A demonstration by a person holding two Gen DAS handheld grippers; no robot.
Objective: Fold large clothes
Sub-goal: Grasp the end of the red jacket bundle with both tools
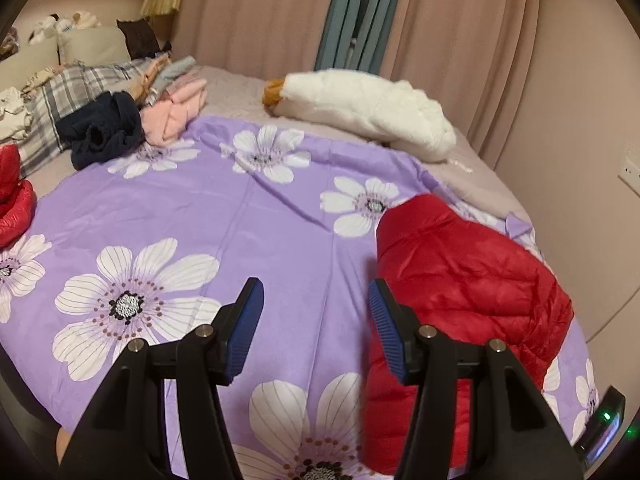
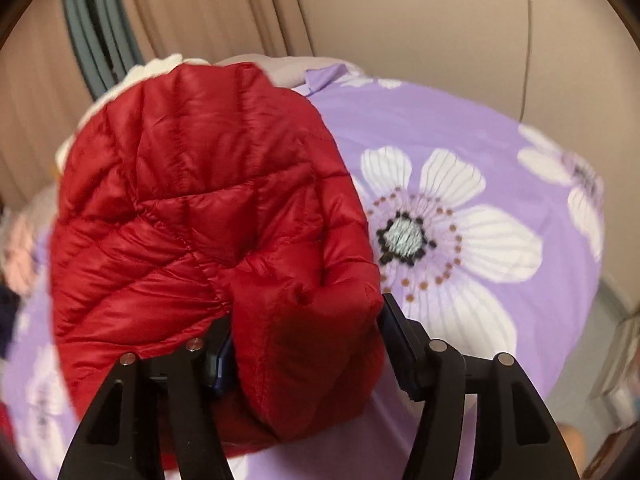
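A red quilted down jacket (image 1: 464,280) lies bunched on the right side of the purple flowered bedsheet (image 1: 248,216). My left gripper (image 1: 316,304) is open and empty above the sheet, its right finger just beside the jacket's left edge. In the right wrist view the same jacket (image 2: 200,216) fills the left and centre. A thick fold of it sits between the fingers of my right gripper (image 2: 304,344), which stand wide apart. The left blue pad (image 2: 222,364) touches the fabric. I cannot tell whether the fold is clamped.
A white plush duck (image 1: 368,108) lies at the far edge of the bed. A dark navy garment (image 1: 104,132), pink folded clothes (image 1: 176,112) and plaid bedding (image 1: 68,96) sit at the back left. Another red piece (image 1: 12,200) shows at the left edge. Curtains and wall stand behind.
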